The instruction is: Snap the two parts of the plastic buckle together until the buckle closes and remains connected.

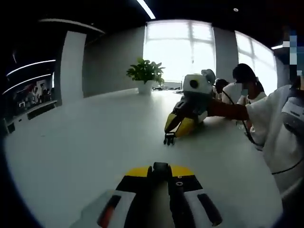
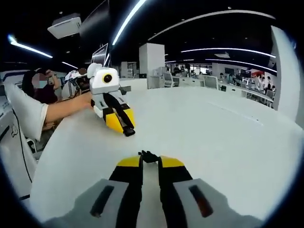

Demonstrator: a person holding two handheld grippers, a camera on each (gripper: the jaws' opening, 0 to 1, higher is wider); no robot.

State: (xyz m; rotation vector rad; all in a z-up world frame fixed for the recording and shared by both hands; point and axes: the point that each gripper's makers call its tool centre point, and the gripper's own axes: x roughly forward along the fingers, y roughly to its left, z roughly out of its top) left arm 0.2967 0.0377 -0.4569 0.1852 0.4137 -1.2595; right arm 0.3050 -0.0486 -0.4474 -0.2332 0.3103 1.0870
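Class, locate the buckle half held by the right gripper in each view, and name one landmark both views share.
Left gripper view: right of centre, the buckle half at the tips of the right gripper, reaching in from the right.
Right gripper view: low centre, pinched between that view's own jaws.
Shared landmark: the white table; also the left gripper, gripping the other buckle half.

We see a broad white table (image 1: pixel 95 137) with a potted plant (image 1: pixel 146 74) before bright windows (image 1: pixel 179 47). Elsewhere, ceiling light strips (image 2: pixel 128 16) cross an open office with desks (image 2: pixel 190 81).
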